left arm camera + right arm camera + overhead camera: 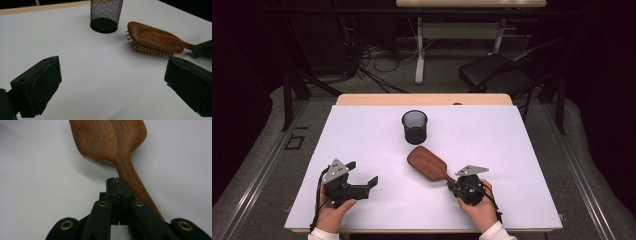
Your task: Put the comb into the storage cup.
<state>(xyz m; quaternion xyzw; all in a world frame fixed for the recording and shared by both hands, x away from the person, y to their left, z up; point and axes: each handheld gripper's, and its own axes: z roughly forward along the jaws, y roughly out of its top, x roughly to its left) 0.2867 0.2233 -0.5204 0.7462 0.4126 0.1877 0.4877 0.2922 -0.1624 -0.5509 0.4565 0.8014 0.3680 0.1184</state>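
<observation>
One wooden hairbrush lies bristles-down near the middle of the white counter, head toward the one black mesh cup, close by but apart from it; handle points back at the person's right.

Right gripper: jaws pressed together, tips right against the handle's left side. In the right gripper view the handle runs beside the closed jaws, not between them, so nothing is pinched.

Left gripper: jaws spread wide, empty, resting on the counter well left of the brush.

Judgement: the step looks like nudging or lining up for a grasp. To do it well, spread the jaws first, straddle the narrow handle, and close squarely so the brush won't pivot.
</observation>
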